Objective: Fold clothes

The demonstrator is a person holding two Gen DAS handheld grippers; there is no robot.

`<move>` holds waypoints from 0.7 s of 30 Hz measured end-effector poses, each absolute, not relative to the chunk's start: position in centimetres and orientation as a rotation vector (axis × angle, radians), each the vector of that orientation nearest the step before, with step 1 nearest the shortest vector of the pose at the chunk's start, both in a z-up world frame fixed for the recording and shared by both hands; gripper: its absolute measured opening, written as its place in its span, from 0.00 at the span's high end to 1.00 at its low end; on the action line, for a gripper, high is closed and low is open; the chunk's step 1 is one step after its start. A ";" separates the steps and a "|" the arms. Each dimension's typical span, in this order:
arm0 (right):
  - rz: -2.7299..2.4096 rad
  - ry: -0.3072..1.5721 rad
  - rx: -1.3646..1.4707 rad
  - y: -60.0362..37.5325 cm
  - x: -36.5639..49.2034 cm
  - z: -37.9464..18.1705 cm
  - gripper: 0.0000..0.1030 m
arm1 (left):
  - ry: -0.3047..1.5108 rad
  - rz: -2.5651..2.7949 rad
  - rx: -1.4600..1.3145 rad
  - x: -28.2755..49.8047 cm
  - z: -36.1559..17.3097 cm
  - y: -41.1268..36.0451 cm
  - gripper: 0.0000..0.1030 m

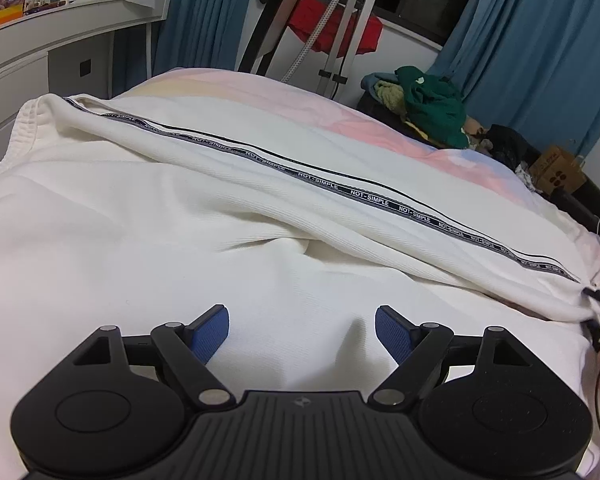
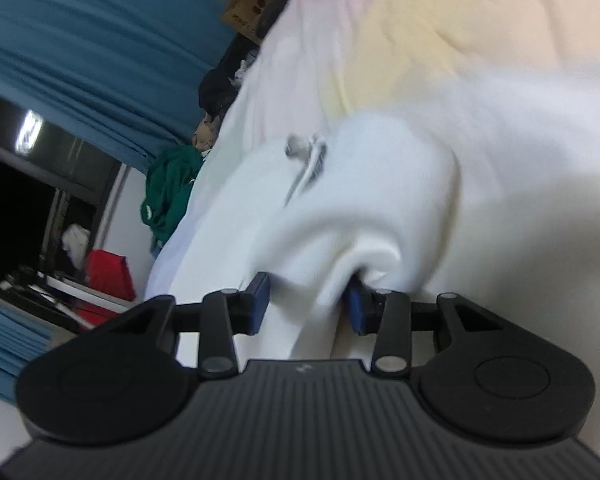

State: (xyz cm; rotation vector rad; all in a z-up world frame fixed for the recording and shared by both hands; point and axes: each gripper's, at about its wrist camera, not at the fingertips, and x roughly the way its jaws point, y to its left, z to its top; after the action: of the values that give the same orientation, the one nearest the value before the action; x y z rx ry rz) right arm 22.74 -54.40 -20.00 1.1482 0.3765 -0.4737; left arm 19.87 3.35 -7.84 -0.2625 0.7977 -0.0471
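White trousers lie spread across the bed. Left claw hovers wide apart above them; right claw grips a bunched fold. Far right, a cardboard box, contents unseen.

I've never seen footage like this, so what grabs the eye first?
A big white garment sprawls over the pastel bed, a dark "NOT-SIMPLE" stripe running along it. The left tongs hover open above it, while the right tongs have a bunched fold between their blue pads.
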 end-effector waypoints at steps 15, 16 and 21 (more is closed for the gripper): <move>-0.524 0.329 0.828 -55.8 23.7 -16.8 0.89 | 0.803 -0.041 -0.333 20.7 -7.4 4.4 0.20; -0.547 0.376 0.875 -56.3 23.8 -18.1 0.88 | 0.808 -0.052 -0.310 20.6 -7.2 4.3 0.20; -0.557 0.449 0.796 -54.9 24.1 -17.4 0.85 | 0.784 -0.095 -0.119 19.6 -5.4 2.9 0.20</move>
State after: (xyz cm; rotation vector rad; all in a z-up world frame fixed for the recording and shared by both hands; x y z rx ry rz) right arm 24.10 -54.93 -17.44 0.7963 0.4487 -0.5569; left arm 19.64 2.94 -5.37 -0.1188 0.7837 -0.0950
